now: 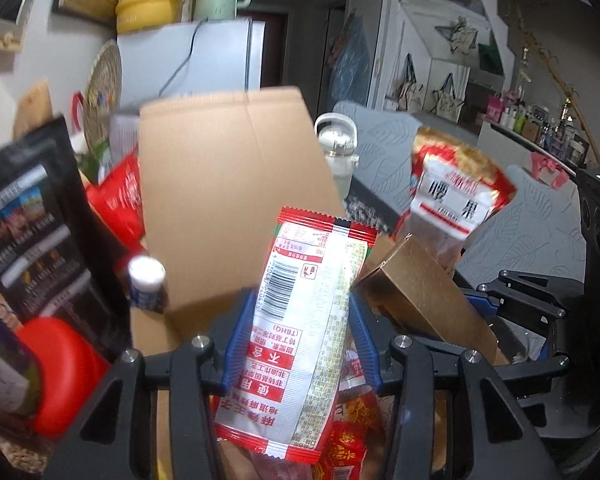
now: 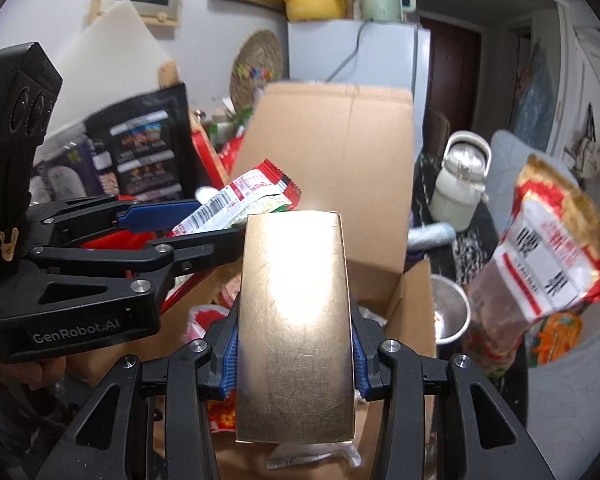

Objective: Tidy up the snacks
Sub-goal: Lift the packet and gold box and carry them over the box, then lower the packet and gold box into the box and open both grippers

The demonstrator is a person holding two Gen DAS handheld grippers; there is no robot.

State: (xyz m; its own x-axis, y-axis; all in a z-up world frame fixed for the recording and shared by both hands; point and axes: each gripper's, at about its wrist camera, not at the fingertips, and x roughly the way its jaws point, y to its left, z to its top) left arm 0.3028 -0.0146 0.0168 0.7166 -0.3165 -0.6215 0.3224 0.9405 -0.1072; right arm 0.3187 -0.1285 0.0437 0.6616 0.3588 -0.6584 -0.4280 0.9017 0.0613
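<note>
My left gripper [image 1: 300,336] is shut on a red and white snack packet [image 1: 300,344], held upright between its blue pads over an open cardboard box [image 1: 220,184]. My right gripper [image 2: 294,352] is shut on a shiny gold box [image 2: 296,320], also above the cardboard box [image 2: 332,168]. In the left wrist view the gold box [image 1: 416,292] sits just right of the packet, with the right gripper's fingers [image 1: 532,292] behind it. The right wrist view has the left gripper [image 2: 188,224] at left, gripping the packet [image 2: 244,204]. More red snack wrappers [image 1: 348,440] lie inside the box.
A black snack pouch [image 1: 32,232] and a red lid [image 1: 60,368] stand left of the box. A red and white bag [image 2: 548,256] stands at right beside a steel bowl [image 2: 452,308] and a white kettle [image 2: 464,180]. A fridge [image 2: 356,48] is behind.
</note>
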